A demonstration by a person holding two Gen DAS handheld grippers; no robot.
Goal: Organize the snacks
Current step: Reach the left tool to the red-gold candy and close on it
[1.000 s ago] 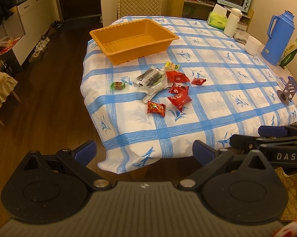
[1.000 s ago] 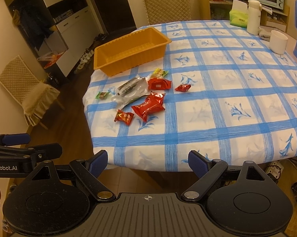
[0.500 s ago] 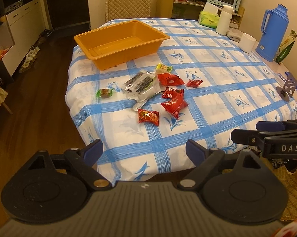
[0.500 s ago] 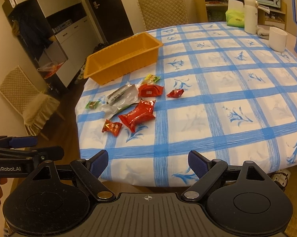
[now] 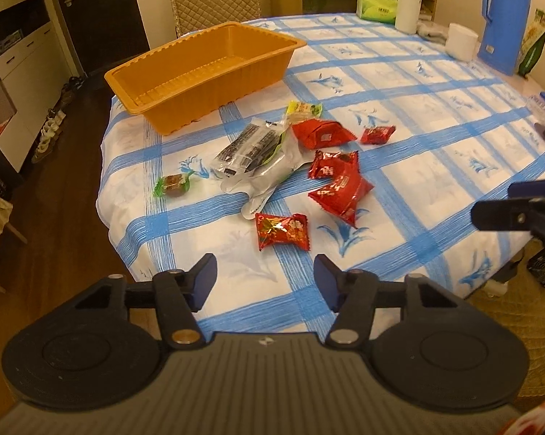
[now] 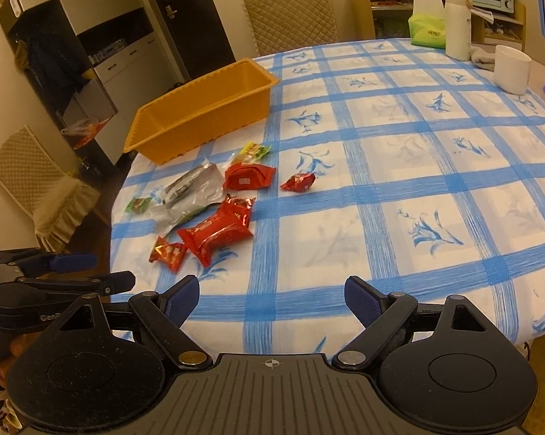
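Both grippers, left [image 5: 265,272] and right [image 6: 272,297], hold fingers apart, empty; left reads perhaps "GenR"

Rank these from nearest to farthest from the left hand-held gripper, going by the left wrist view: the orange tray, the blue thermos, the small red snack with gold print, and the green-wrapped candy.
From the left hand-held gripper:
1. Small red snack, just ahead of the fingers.
2. Green-wrapped candy, ahead to the left, near the table edge.
3. Orange tray, farther back on the left.
4. Blue thermos, at the far right of the table.
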